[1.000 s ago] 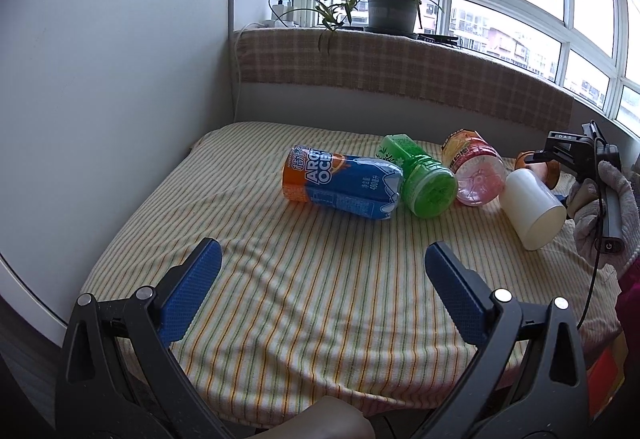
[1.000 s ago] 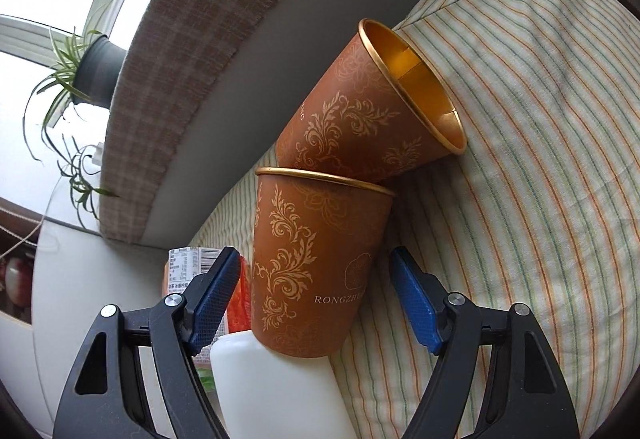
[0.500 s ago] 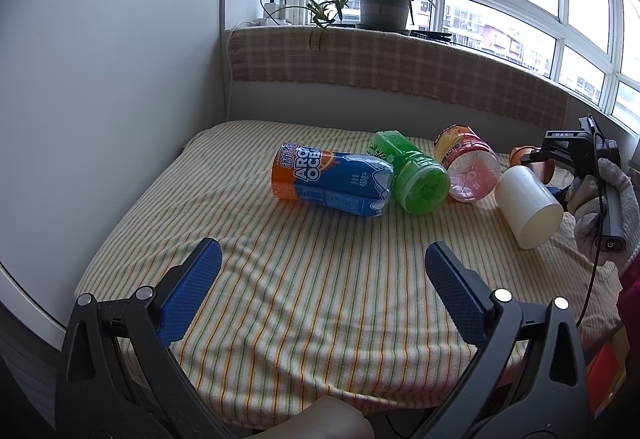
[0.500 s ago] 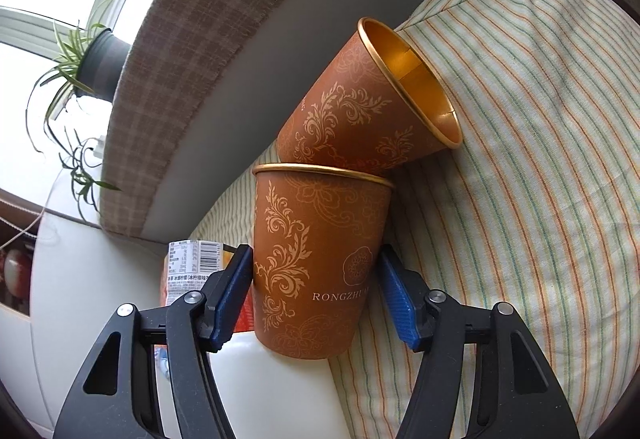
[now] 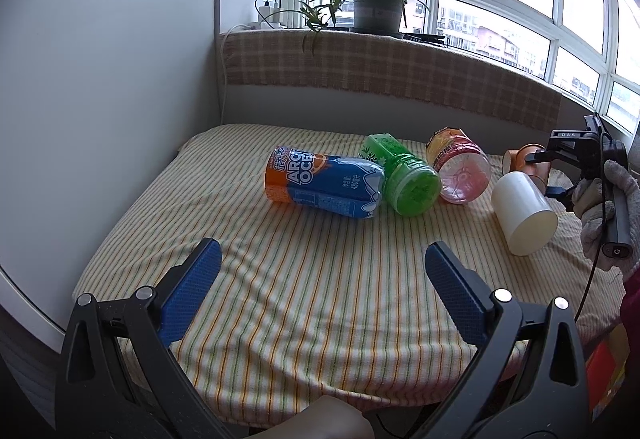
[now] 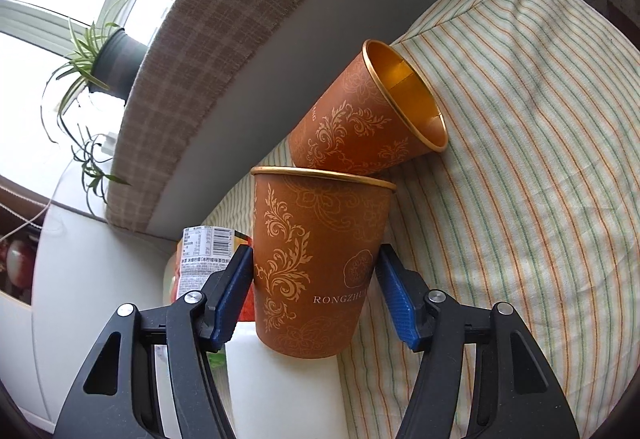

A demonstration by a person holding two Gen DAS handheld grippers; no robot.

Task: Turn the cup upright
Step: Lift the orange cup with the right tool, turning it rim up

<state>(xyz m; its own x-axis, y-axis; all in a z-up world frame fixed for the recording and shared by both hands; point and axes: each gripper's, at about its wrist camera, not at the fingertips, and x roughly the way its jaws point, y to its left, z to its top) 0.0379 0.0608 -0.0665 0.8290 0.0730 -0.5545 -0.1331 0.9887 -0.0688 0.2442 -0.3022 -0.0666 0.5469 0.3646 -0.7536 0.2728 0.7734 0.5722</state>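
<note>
In the right wrist view an orange paper cup with gold floral print (image 6: 316,263) lies on the striped cloth, and my right gripper (image 6: 314,291) has its blue pads closed against both sides of it. A second orange cup (image 6: 360,123) lies on its side just beyond, touching the first cup's rim, its gold inside showing. In the left wrist view the held orange cup (image 5: 524,165) is partly hidden behind the right gripper (image 5: 560,167). My left gripper (image 5: 320,287) is open and empty above the near part of the cloth.
A white cup (image 5: 522,213) lies on its side beside the held cup. A blue-orange bottle (image 5: 324,181), a green bottle (image 5: 404,175) and a pink bottle (image 5: 460,165) lie mid-table. A padded ledge (image 5: 384,71) and a potted plant (image 5: 376,11) stand behind.
My right gripper has closed in from open until its pads press the nearer orange cup. The left wrist view has shifted slightly; the left gripper stays open.
</note>
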